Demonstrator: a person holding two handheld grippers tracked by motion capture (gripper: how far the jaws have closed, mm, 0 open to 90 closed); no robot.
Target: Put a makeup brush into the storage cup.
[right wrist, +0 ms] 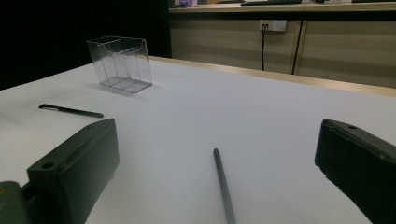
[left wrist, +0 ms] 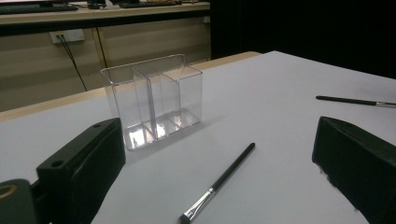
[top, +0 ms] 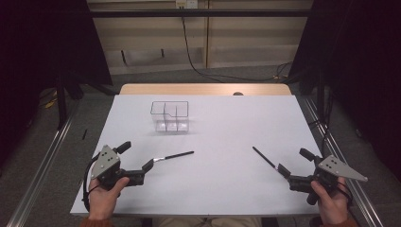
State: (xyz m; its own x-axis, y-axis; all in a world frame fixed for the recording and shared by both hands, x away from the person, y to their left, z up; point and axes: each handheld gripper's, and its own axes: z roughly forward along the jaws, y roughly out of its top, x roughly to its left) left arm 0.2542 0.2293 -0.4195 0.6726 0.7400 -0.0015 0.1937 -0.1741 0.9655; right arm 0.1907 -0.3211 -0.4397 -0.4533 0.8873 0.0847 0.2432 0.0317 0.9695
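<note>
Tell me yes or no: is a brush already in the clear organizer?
No; the organizer stands empty, and both brushes lie on the table.

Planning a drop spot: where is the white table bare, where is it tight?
Bare: the wide middle between the makeup brush and the dark pen, and the far right beside the clear organizer. Tight: near corners, where the left gripper and right gripper sit at those tools.

Dim, perhaps slightly soft, dark edges
</note>
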